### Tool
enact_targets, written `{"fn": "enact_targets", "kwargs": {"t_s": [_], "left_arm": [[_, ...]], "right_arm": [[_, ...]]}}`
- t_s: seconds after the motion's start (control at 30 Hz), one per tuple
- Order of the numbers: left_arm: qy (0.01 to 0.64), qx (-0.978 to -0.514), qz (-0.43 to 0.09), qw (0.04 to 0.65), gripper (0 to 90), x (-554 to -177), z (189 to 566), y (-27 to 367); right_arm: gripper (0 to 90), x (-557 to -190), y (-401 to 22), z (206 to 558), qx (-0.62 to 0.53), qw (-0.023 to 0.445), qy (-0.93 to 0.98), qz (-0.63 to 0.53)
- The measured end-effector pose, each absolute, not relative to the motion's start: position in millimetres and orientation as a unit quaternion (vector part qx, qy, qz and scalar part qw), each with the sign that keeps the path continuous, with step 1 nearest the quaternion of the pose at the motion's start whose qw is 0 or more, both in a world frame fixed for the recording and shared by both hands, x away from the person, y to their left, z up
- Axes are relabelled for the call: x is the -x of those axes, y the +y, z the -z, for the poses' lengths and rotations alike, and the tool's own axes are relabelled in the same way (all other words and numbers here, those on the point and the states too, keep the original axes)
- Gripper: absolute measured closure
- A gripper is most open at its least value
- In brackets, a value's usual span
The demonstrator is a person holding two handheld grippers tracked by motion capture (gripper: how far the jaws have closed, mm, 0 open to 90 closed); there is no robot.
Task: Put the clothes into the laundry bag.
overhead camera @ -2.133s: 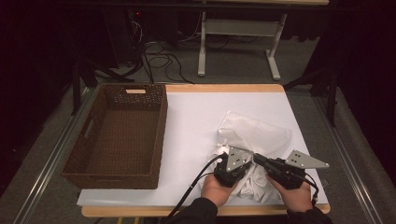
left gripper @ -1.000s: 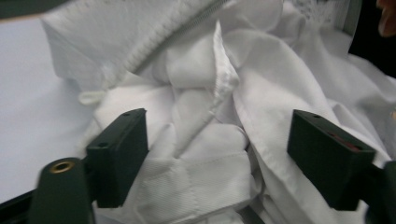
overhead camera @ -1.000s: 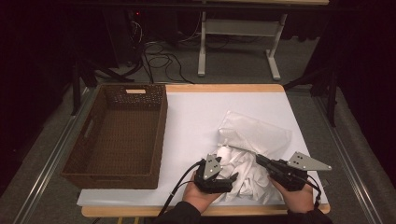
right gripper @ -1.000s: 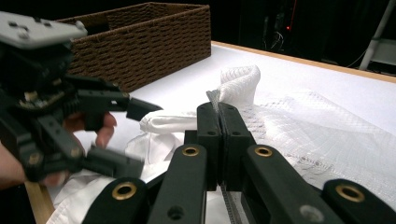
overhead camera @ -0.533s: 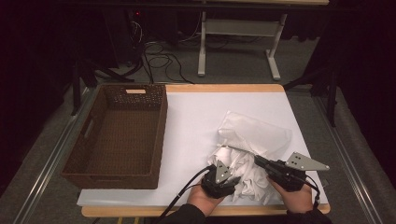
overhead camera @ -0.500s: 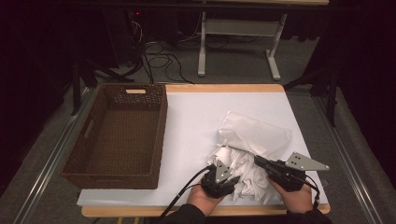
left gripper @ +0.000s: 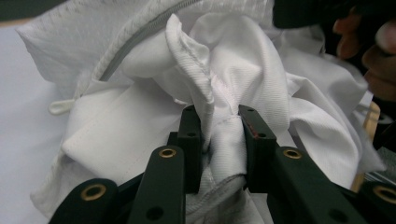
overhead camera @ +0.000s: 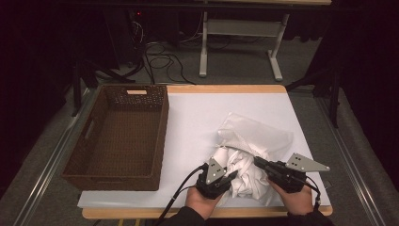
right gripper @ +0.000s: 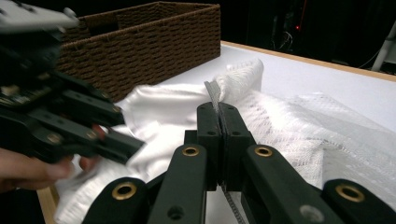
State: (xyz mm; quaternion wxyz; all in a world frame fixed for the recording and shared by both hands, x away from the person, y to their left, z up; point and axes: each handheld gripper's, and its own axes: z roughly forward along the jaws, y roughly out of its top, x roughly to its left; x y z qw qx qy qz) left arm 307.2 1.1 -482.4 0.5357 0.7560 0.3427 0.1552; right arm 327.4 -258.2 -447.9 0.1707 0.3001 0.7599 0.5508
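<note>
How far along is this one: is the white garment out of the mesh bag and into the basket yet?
Early. The brown wicker basket holds nothing. The right gripper pinches the white mesh zip bag's edge; the left gripper, jaws just closing, clamps a fold of crumpled white cloth. Pulling it free and any move to the basket remain.

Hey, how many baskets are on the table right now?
1. A brown woven basket sits on the left half of the table, apart from the white cloth bundle. Nothing else there looks like a basket.
</note>
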Motion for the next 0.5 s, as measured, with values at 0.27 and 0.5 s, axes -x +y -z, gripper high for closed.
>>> {"fn": "enact_targets", "kwargs": {"t_s": [0.27,0.5], "left_arm": [[0.341,-0.726,-0.188,0.567,73.3,-297,455,15],[0.36,-0.729,-0.189,0.551,72.8,-312,465,-3]], "right_arm": [[90.0,-326,-256,446,-0.294,0.17,0.759,-0.555],[90.0,-329,-255,450,-0.301,0.169,0.761,-0.549]]}}
